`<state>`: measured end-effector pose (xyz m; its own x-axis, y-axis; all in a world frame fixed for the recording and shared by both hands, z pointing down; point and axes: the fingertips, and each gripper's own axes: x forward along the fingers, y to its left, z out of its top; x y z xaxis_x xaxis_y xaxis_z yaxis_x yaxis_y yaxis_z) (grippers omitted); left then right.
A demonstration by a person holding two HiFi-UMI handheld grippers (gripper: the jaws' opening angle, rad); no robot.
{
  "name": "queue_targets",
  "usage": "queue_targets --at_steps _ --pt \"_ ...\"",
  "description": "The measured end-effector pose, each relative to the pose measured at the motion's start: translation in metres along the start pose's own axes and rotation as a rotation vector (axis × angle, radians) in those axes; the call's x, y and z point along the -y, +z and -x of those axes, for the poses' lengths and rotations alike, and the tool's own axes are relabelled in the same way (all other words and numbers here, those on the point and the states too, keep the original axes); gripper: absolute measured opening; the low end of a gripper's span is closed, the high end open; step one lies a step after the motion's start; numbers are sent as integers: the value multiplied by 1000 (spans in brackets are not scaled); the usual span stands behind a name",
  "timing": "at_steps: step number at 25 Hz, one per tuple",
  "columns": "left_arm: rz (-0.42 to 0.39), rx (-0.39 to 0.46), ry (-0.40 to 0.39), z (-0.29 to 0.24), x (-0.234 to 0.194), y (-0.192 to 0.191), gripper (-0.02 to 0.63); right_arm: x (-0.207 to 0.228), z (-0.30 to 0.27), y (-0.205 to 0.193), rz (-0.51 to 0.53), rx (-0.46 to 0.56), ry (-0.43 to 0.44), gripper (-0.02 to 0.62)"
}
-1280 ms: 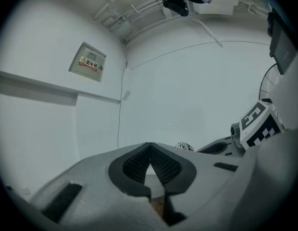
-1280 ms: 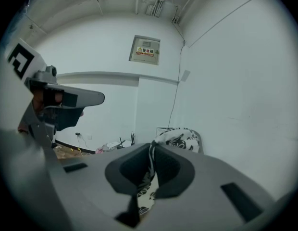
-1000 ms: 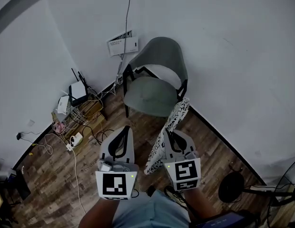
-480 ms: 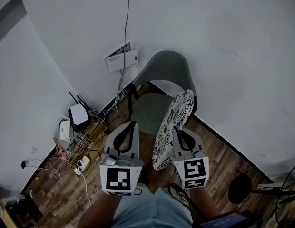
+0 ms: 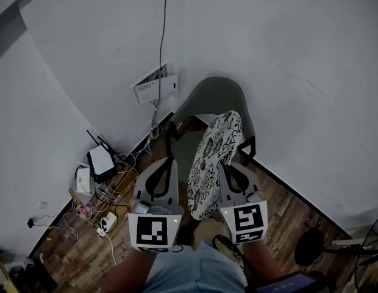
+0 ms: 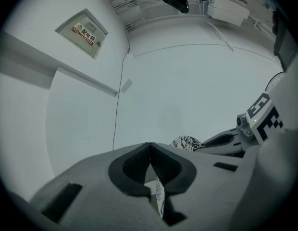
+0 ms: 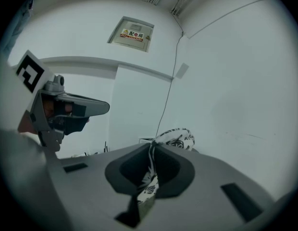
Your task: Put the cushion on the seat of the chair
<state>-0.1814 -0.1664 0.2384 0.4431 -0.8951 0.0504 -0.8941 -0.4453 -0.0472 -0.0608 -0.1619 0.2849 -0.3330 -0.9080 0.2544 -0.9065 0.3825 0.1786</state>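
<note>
Carry-to-seat step; cushion not yet down. R gripper (image 7: 151,146): jaws nearly together, pinching the rim of the cushion (image 5: 212,157). Patterned fabric runs up through the slit and out past the tips. L gripper (image 6: 150,146): jaws also closed, w/ a thin strip of the same print caught low between them. That reads as a hold on the cushion's near edge, but in the head view the L tips sit just beside the cloth, so the grip there is prob. slight. Cushion hangs on edge between the two grippers, running fwd from the R tips, w/ its far end over the chair (image 5: 216,96). Seat (image 5: 184,146) lies ahead of and below both grippers, partly hidden behind the cushion. To do it well, my judgement: bring both grippers fwd together until the cushion's middle is above seat centre. Then turn it flat, swinging the L side out away from R so one face looks down, before lowering. Keep the R pinch firm; it seems to carry most of the wt. Watch the black arm frame (image 5: 247,146) just ahead of the R gripper: an edge could snag there and leave the cushion tilted. Release only once the cloth rests flat on the seat, far edge near the backrest. Soft item, so expect sag at the unheld end.
</note>
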Motion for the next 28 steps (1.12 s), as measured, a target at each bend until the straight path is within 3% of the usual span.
queue_targets --at_steps 8,19,21,25,28 --pt "16 -44 51 -49 -23 -15 9 8 -57 -13 -4 -39 77 15" --pt "-16 -176 120 -121 -62 -65 9 22 -168 -54 -63 -94 146 15" --pt "15 -206 142 -132 -70 -75 9 21 -188 -56 -79 -81 156 16" --pt "-12 -201 163 -158 -91 -86 9 21 -223 -59 -120 -56 161 16" --pt "18 -237 165 -179 -102 -103 9 26 -244 -76 -194 -94 153 17"
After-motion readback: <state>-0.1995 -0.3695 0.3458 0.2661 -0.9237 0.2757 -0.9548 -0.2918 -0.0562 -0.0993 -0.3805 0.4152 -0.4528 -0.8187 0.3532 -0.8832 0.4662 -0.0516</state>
